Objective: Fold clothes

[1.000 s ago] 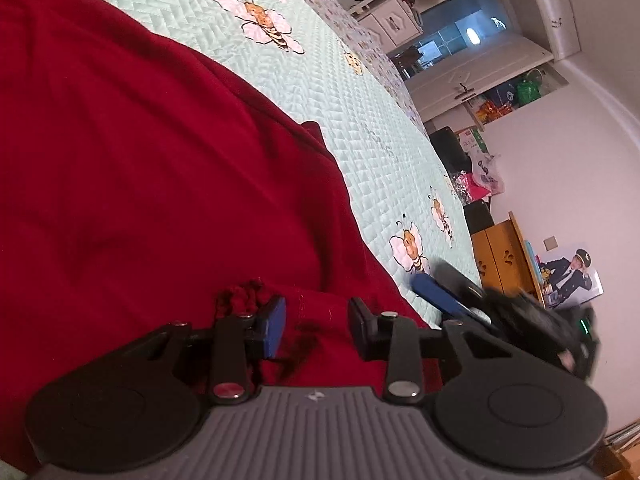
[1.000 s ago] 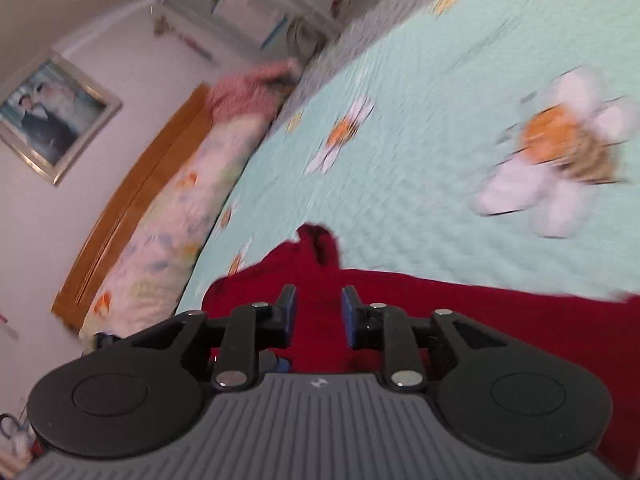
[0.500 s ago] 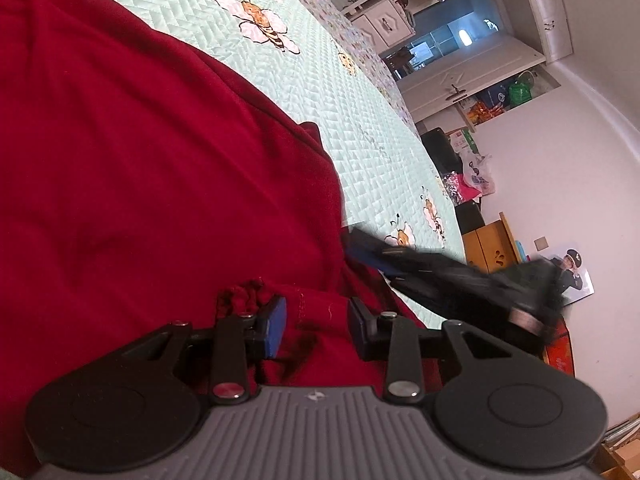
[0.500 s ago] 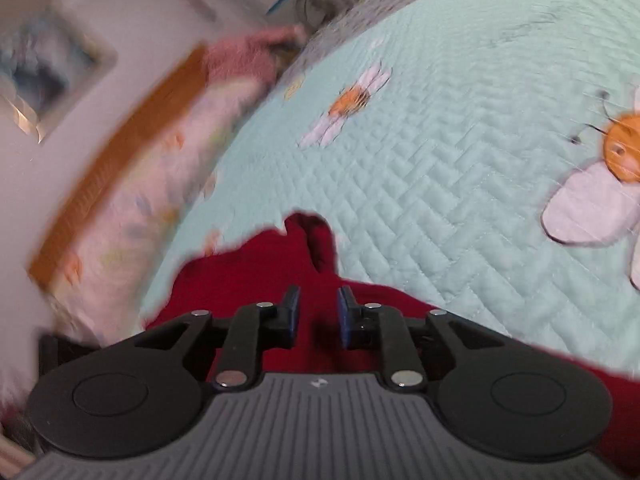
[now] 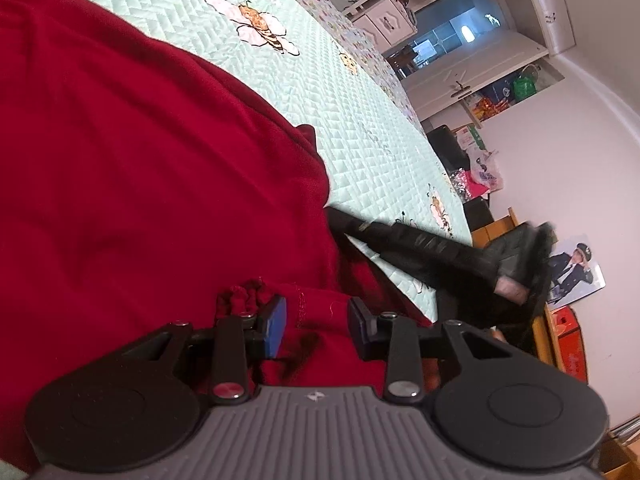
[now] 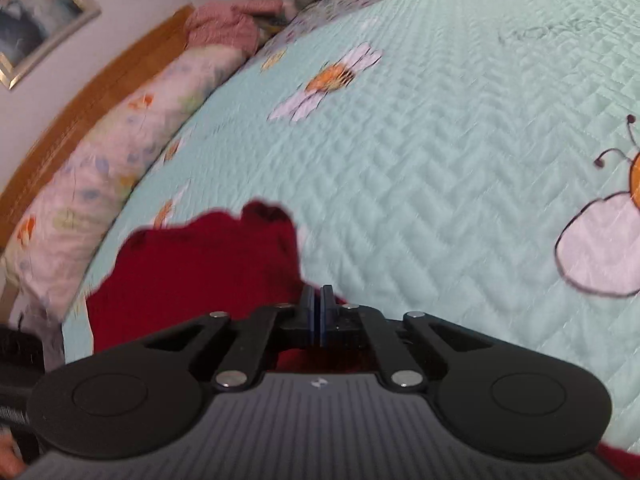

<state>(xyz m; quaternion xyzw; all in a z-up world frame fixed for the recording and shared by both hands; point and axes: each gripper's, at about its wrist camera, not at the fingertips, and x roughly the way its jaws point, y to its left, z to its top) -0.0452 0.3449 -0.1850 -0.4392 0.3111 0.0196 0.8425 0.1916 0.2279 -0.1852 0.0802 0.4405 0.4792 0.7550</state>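
Left tongs point(image 5: 316, 326) low over the red garment point(image 5: 140, 184), jaws parted, a bunched fold of red cloth lying between the blue pads point(image 5: 276, 330) but not pinched. Right tongs point(image 6: 317, 312) pressed shut, blue pads meeting face to face at the garment's edge point(image 6: 208, 268); red cloth directly beneath and behind them, though whether any is caught between the pads cannot be told. From the left wrist view, the right tongs point(image 5: 408, 244) seen as a dark blurred bar reaching in from the right, tip at the garment's hem.

Garment spread flat across a bed, covering most of the left view, one corner poking out over the quilt point(image 6: 440, 140). Quilt pale mint green, stitched in a zigzag pattern, dotted with bees and white flowers point(image 6: 324, 80). Along the far side in the right wrist view, a flowered pillow point(image 6: 104, 160) against a wooden headboard point(image 6: 92, 92), a pink bundle point(image 6: 228, 26) at its end, a framed picture point(image 6: 36, 20) on the wall above. Beyond the bed in the left view, white cupboards point(image 5: 404, 12), a dark window point(image 5: 456, 40), and a photo of a uniformed person point(image 5: 576, 268) leaning by the wall.
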